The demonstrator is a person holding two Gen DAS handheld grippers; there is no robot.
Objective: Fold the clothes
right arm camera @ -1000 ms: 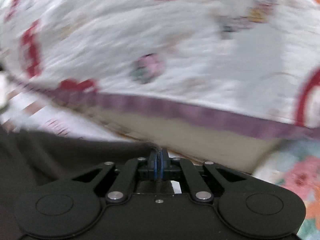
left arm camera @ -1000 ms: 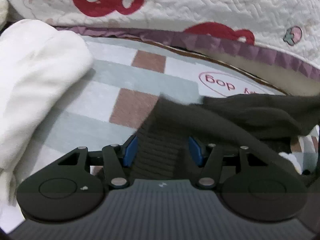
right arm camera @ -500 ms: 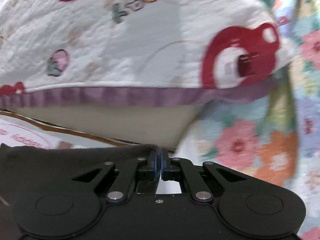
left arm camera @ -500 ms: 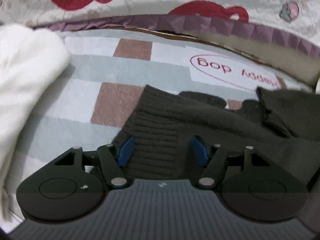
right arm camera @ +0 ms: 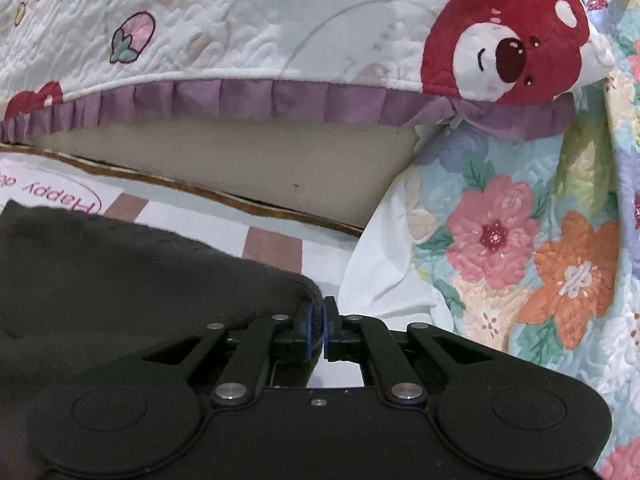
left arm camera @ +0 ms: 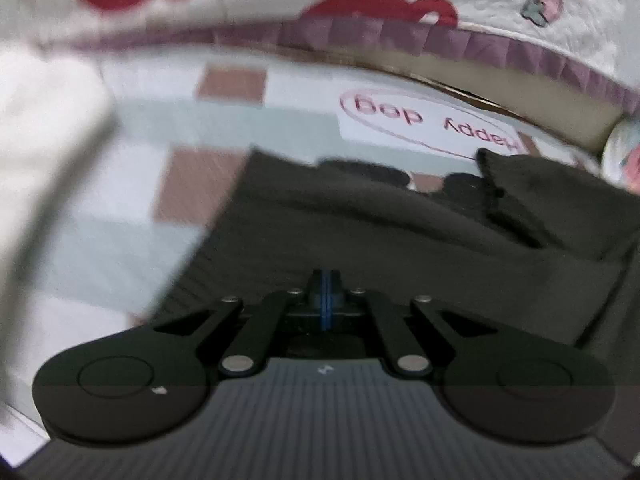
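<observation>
A dark brown knitted garment (left arm camera: 360,232) lies on a checked mat (left arm camera: 120,220) printed with "Happy dog". In the left wrist view my left gripper (left arm camera: 326,300) is shut on the garment's ribbed hem, blue pads pressed together. The picture is blurred there. In the right wrist view the same garment (right arm camera: 120,280) fills the lower left. My right gripper (right arm camera: 316,320) is shut on its right edge, with a fold of knit pinched between the blue pads.
A white quilt (right arm camera: 280,20) with red bear prints and a purple frill hangs along the back. A floral quilt (right arm camera: 520,260) rises at the right. A white cloth (left arm camera: 36,160) lies bunched at the left of the mat.
My left gripper has gone from open astride the ribbed hem to shut on it. The right gripper has swung right, still holding the garment's edge.
</observation>
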